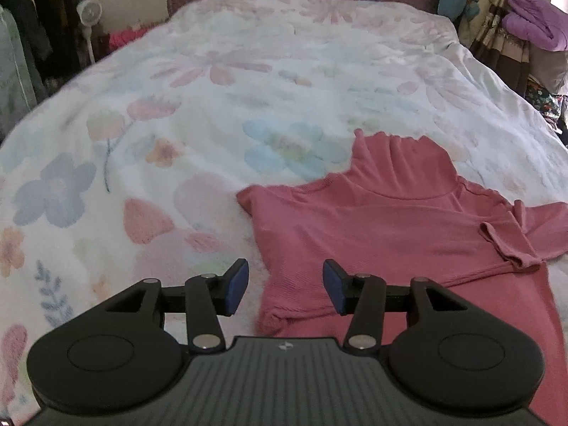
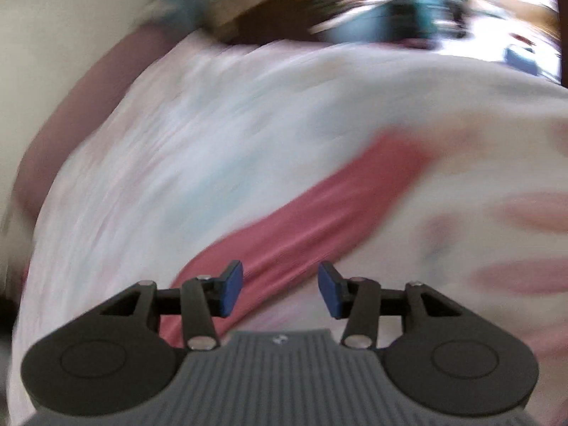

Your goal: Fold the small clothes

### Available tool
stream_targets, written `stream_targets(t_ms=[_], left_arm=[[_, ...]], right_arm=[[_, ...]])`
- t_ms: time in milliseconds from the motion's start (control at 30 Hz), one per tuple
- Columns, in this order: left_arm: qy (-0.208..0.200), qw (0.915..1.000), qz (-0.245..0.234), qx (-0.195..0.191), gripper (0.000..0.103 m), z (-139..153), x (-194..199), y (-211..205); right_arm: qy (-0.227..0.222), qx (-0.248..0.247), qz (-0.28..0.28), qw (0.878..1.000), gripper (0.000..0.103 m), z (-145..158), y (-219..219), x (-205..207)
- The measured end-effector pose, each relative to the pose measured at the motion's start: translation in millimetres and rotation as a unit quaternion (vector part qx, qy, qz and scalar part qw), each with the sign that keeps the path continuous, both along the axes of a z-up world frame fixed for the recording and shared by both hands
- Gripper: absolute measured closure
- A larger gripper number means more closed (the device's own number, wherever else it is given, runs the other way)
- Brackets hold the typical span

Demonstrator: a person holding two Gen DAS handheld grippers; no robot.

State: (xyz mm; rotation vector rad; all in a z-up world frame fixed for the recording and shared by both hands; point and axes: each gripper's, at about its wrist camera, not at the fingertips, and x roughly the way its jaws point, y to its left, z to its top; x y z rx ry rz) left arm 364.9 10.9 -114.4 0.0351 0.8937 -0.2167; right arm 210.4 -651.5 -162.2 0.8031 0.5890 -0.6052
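On the bed [image 1: 248, 71], spread with a flowered blanket [image 1: 106, 177], your pink top [image 1: 390, 220] lies at about four o'clock in the left wrist view, its high collar pointing up toward twelve and one short sleeve reaching out to nine. At three o'clock the other sleeve is doubled back over the body of the top. Your left gripper [image 1: 285, 287] hangs just over the top's near left edge with its jaws wide and nothing between them; the left blue pad [image 1: 237, 291] is over the blanket, the right one over pink cloth. Whether either pad touches the cloth you cannot tell. A white fan [image 1: 88, 14] stands off the bed at ten o'clock, beside hanging clothes [image 1: 21, 35], and a purple quilt [image 1: 532, 14] sits at two o'clock.

Your right wrist view is badly blurred. Your right gripper [image 2: 280, 289] has its jaws wide too, holding nothing, with a pink band of the top [image 2: 319, 206] running from six o'clock toward two across the blanket.
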Motion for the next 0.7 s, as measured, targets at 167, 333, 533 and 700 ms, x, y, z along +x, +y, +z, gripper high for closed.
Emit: stream_targets(t_ms=[167,333,533,700], left_arm=[[0.021,0.9995,0.020,0.007,0.046,-6,0,-8],[0.031,0.9988,0.035,0.013,0.046,-8,0,-17],[0.028,0.9990,0.026,0.024,0.046,-6,1,-24],[0.040,0.9989,0.011,0.023,0.065,-9,2,-21]], right_arm=[[-0.018,0.041,-0.095,0.994,0.058,-24,-84,-38],[-0.035,0.056,-0.097,0.993,0.063,-45,-107,-26],[-0.024,0.037,-0.075,0.996,0.101,-43,-114,5],[-0.044,-0.045,0.017,0.998,0.102,21,-63,33]])
